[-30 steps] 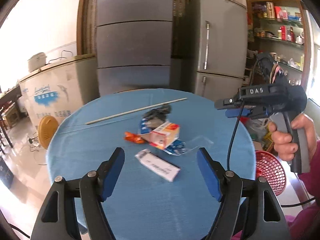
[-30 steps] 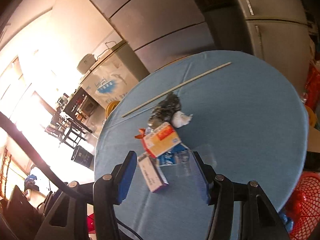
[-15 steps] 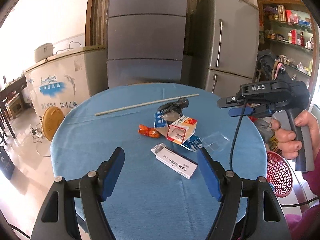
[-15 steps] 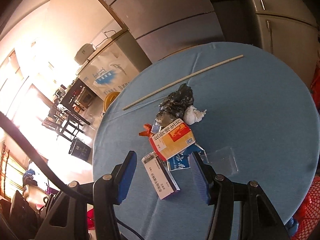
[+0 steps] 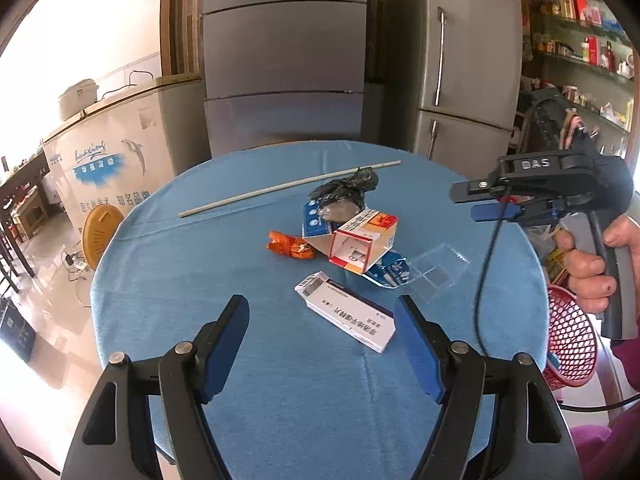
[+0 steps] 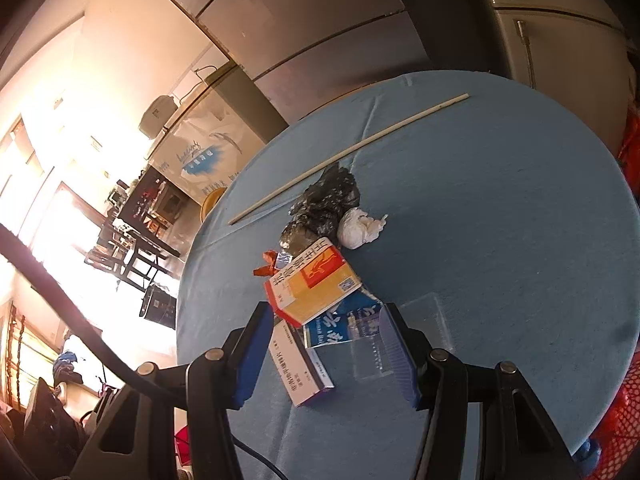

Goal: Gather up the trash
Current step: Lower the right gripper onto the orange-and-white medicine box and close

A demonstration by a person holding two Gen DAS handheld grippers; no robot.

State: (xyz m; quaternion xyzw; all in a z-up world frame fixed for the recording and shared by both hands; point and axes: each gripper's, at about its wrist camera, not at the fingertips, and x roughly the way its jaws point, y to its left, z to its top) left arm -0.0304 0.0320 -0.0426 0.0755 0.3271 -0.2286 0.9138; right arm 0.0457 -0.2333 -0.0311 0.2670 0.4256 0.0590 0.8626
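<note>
A heap of trash lies mid-table on the blue cloth (image 5: 200,280): a long white box (image 5: 346,312), an orange-and-white carton (image 5: 362,242), an orange wrapper (image 5: 290,245), a crumpled black bag (image 5: 346,192), a blue packet (image 5: 390,274) and a clear plastic tray (image 5: 438,272). A white tissue wad (image 6: 358,226) sits beside the bag. My left gripper (image 5: 320,306) hovers open just short of the white box. My right gripper (image 6: 324,312) hangs open over the white box (image 6: 302,364) and blue packet (image 6: 344,322), gripping nothing. A hand holds it at the table's right side.
A long pale stick (image 5: 288,188) lies across the far part of the table. A red mesh basket (image 5: 570,344) stands below the table's right edge. Grey fridges and a white chest freezer (image 5: 120,152) stand behind; shelves with goods are on the right.
Both grippers have sunk and come closer to the trash heap, which now looms larger in both views. The jaws kept the same width, and nothing on the table moved.
</note>
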